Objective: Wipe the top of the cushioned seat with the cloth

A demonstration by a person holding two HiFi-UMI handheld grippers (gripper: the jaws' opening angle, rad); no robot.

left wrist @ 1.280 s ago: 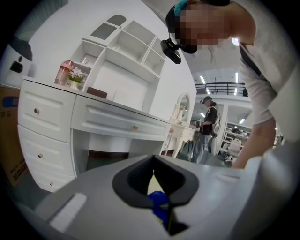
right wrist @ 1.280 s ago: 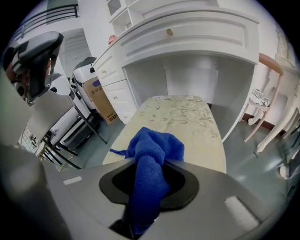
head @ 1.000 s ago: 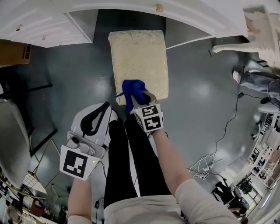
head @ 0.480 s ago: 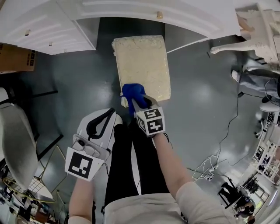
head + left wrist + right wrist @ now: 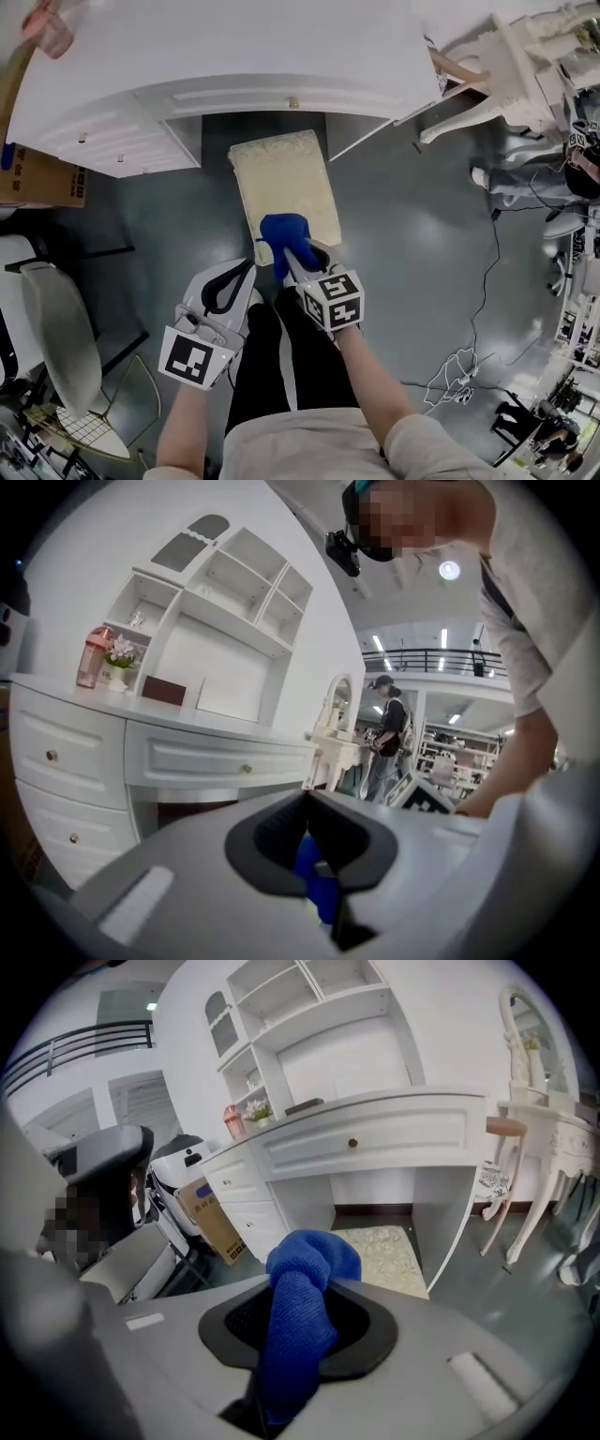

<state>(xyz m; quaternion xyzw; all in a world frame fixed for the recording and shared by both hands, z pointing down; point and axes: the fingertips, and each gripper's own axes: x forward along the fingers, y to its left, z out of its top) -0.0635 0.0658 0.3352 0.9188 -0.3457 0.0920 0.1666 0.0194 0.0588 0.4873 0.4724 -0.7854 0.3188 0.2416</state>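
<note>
Head view: right gripper (image 5: 302, 255) pinching blue cloth (image 5: 284, 234) over cushioned seat (image 5: 281, 178), near edge; left gripper (image 5: 249, 267) jaws pressed together, empty. Wiping step; next stroke likely runs toward the dressing table (image 5: 234, 56).

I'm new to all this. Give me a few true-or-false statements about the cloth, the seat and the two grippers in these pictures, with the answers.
1. The right gripper is clamped on a blue cloth. True.
2. The seat has a red cushion. False: its top is a pale cream colour.
3. The seat stands in the knee gap of a white desk. True.
4. The left gripper grips the cloth as well. False: its jaws are together on nothing, and it hangs off to the side, next to the person's leg.
5. In the head view, the cloth is over the far end of the seat, by the desk. False: it is at the near end, closest to the person.
</note>
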